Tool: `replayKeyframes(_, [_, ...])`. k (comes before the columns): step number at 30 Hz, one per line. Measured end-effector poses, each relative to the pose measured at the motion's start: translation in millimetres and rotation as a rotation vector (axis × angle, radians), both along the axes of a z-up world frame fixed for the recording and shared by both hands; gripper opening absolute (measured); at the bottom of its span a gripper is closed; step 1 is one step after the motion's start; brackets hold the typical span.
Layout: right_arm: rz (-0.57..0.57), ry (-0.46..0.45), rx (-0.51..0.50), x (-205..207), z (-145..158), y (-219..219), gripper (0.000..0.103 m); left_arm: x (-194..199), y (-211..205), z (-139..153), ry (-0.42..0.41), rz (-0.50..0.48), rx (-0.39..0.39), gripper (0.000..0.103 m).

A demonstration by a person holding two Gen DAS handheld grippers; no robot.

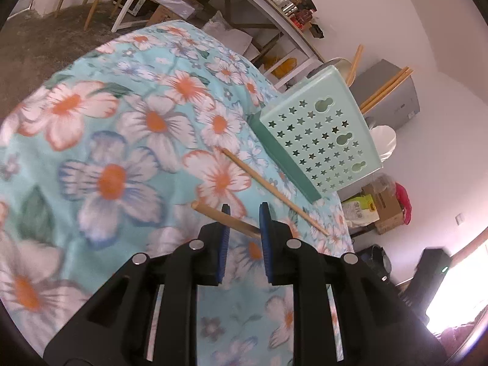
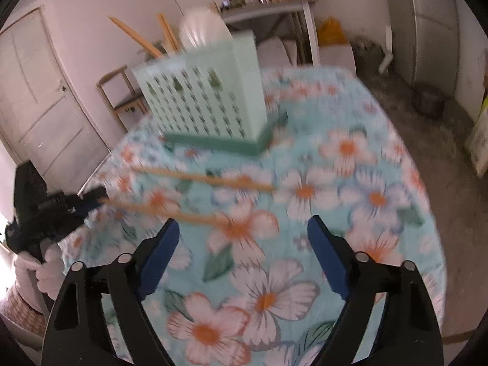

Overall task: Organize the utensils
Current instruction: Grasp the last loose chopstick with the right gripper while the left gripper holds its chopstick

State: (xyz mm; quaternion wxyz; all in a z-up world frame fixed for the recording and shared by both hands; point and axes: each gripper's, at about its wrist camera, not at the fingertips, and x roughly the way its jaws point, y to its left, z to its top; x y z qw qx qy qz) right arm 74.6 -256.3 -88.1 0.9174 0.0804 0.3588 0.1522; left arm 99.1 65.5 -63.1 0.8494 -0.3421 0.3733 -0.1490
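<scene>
My left gripper (image 1: 244, 209) is shut on one end of a wooden chopstick (image 1: 213, 212), held just above the floral tablecloth; it also shows in the right wrist view (image 2: 91, 202) with the chopstick (image 2: 164, 213) sticking out to the right. A second chopstick (image 1: 274, 190) lies on the cloth between the gripper and the mint-green utensil holder (image 1: 320, 131); the right wrist view shows it too (image 2: 207, 178). The holder (image 2: 201, 100) has chopsticks (image 2: 137, 38) and a white spoon (image 2: 201, 32) standing in it. My right gripper (image 2: 242, 228) is open and empty over the cloth.
The round table has a light blue floral cloth (image 1: 106, 122) whose edge drops off behind the holder. Around it are a white shelf unit (image 1: 274, 21), a wooden stool (image 2: 122, 94), cardboard boxes (image 1: 384, 207) and a door (image 2: 39, 106).
</scene>
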Motion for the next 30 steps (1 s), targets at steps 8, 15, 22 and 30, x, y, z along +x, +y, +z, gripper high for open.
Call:
replayKeyframes(8, [0.201,-0.11,-0.131,33,46,74,0.069,-5,21,-19,0.021,0.051,-0.016,0.019])
replayKeyframes(15, [0.385,-0.148,-0.314,58,49,142,0.052,-5,18,-18,-0.004,0.064,0.014,0.02])
replayKeyframes(22, [0.466,-0.109,-0.409,78,34,163,0.033,-4,15,-17,-0.015,0.07,0.026,0.02])
replayKeyframes(30, [0.611,-0.037,-0.496,96,4,194,0.027,-1,14,-18,-0.018,0.068,0.03,0.021])
